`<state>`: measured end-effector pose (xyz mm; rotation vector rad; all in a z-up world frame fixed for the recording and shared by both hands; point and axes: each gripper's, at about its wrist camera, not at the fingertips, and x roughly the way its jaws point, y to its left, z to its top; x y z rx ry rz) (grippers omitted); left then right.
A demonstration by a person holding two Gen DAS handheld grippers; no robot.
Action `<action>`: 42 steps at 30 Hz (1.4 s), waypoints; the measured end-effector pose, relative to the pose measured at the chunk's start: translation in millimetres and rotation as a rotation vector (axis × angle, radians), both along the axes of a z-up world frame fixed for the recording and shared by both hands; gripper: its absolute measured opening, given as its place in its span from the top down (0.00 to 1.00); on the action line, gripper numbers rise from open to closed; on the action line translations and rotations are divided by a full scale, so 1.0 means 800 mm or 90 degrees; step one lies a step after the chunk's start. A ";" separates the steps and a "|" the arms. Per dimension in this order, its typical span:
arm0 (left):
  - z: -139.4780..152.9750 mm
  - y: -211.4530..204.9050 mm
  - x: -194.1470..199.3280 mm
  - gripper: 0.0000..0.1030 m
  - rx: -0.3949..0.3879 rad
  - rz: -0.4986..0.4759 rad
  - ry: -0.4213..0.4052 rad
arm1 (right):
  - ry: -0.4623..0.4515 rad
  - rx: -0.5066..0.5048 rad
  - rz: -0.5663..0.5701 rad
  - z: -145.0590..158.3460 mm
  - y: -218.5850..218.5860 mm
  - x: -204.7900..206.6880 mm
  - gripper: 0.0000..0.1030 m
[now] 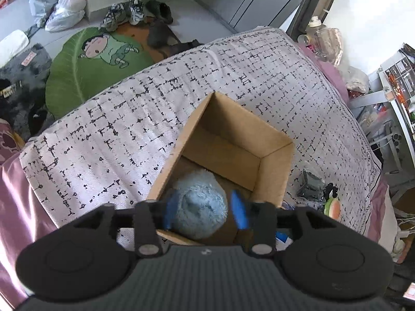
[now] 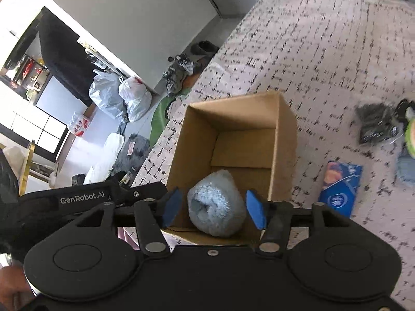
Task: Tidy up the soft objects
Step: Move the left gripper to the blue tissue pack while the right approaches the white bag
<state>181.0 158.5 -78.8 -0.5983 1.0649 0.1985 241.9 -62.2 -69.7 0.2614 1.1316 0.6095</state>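
The fluffy pale-blue rolled towel (image 2: pixel 216 204) lies inside the open brown cardboard box (image 2: pixel 285 140) on the bed. Both the left claw (image 1: pixel 205 212) and right claw (image 2: pixel 216 208) stand open, pads clear; lift straight up, avoiding the box walls.

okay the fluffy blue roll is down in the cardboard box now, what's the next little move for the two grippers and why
Probably lift both grippers straight up and clear. The fluffy blue roll sits inside the cardboard box, and the left gripper and right gripper both stand open around it, pads off it in the right wrist view. More soft things lie on the blanket to the right.
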 end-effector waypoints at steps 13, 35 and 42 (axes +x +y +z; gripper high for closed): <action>0.031 -0.038 -0.014 0.18 0.029 -0.029 -0.033 | -0.071 -0.016 -0.032 0.034 -0.064 -0.018 0.14; 0.054 -0.140 -0.016 0.16 0.045 -0.096 -0.074 | -0.097 -0.040 -0.136 0.050 -0.205 -0.024 0.08; 0.046 -0.177 -0.006 0.16 0.039 -0.135 -0.067 | -0.073 -0.041 -0.200 0.028 -0.254 -0.017 0.08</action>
